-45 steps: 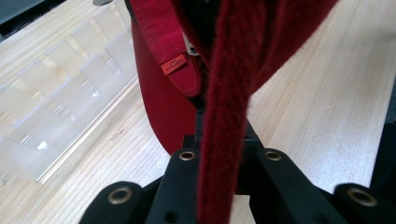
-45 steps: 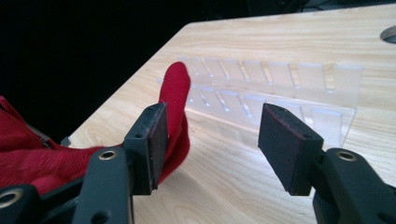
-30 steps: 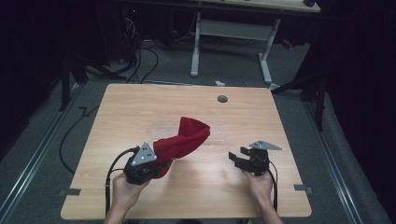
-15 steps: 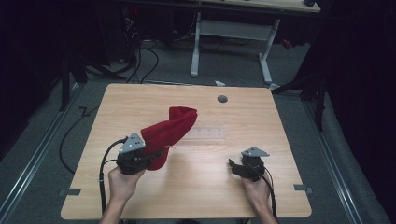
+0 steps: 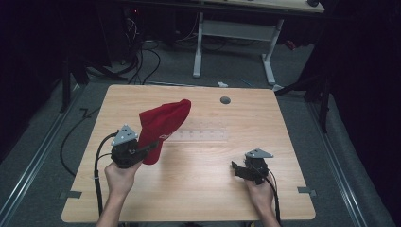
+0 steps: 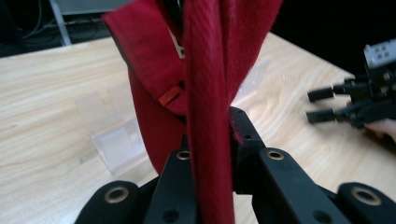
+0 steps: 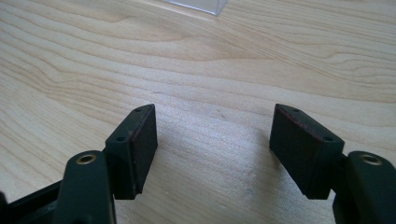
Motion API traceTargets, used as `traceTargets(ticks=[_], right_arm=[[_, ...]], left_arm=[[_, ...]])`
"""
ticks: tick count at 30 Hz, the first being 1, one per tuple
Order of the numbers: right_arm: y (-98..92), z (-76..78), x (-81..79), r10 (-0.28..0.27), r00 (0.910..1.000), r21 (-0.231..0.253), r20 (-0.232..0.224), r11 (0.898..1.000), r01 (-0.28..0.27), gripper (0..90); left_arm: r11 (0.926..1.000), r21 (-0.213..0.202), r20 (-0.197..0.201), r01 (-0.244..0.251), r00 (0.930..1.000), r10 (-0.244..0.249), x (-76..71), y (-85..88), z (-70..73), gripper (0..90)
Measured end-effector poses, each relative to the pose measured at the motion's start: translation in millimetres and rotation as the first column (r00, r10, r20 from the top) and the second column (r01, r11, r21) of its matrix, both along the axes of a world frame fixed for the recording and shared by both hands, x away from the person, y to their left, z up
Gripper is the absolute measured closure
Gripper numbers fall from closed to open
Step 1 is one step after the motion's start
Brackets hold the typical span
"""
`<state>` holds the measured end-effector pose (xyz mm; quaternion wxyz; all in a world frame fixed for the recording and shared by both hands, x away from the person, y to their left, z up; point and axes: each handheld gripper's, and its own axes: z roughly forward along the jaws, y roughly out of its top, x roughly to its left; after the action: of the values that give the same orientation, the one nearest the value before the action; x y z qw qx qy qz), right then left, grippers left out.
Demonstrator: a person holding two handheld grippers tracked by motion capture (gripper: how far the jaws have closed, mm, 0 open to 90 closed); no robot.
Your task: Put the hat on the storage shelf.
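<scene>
A red cloth (image 5: 163, 124) hangs off the table at left of centre, bunched and standing upward. My left gripper (image 5: 149, 148) is shut on its lower edge; in the left gripper view a thick fold of the red cloth (image 6: 209, 84) runs up between the jaws of my left gripper (image 6: 210, 140). An orange tag shows on the cloth. My right gripper (image 5: 235, 169) rests low at the front right, apart from the cloth. In the right gripper view my right gripper (image 7: 212, 140) stands open over bare wood with nothing between its pads. It also appears far off as the right gripper (image 6: 324, 105).
A clear plastic piece (image 5: 201, 135) lies on the wooden table (image 5: 203, 194) just right of the cloth, also seen as the clear plastic piece (image 6: 116, 140). A grey round disc (image 5: 225, 100) sits near the far edge. A white desk frame (image 5: 231, 33) and floor cables lie beyond.
My left gripper has carried the red cloth leftward and raised it. My right gripper has drawn back toward the front edge and dropped lower.
</scene>
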<state>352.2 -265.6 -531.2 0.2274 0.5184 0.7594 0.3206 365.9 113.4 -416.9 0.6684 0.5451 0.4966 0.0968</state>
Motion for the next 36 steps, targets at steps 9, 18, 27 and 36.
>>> traceTargets(ticks=[9, 18, 27, 36], right_arm=[[-0.1, 0.1, -0.1, -0.001, 1.0000, 0.002, -0.002, 1.000, 0.001, 32.1], [0.2, 0.1, -0.1, -0.001, 1.0000, 0.004, -0.003, 1.000, 0.001, 32.0], [-0.3, 0.1, 0.2, 0.004, 1.0000, -0.002, 0.000, 1.000, -0.004, 31.7], [-0.2, 0.1, 0.1, 0.006, 1.0000, -0.002, 0.000, 1.000, -0.006, 31.3]], left_arm=[[0.9980, -0.043, 0.030, -0.046, 0.9984, 0.047, 13.1, 6.9, 8.6, 83.7], [0.9978, -0.056, 0.031, -0.036, 0.9988, 0.038, 33.3, 8.8, 20.7, 84.2], [0.9967, -0.069, 0.015, -0.041, 0.9990, 0.042, 60.1, 2.7, 23.8, 84.2], [0.9918, -0.117, 0.001, -0.051, 0.9987, 0.051, 83.4, -0.4, 16.6, 84.3]])
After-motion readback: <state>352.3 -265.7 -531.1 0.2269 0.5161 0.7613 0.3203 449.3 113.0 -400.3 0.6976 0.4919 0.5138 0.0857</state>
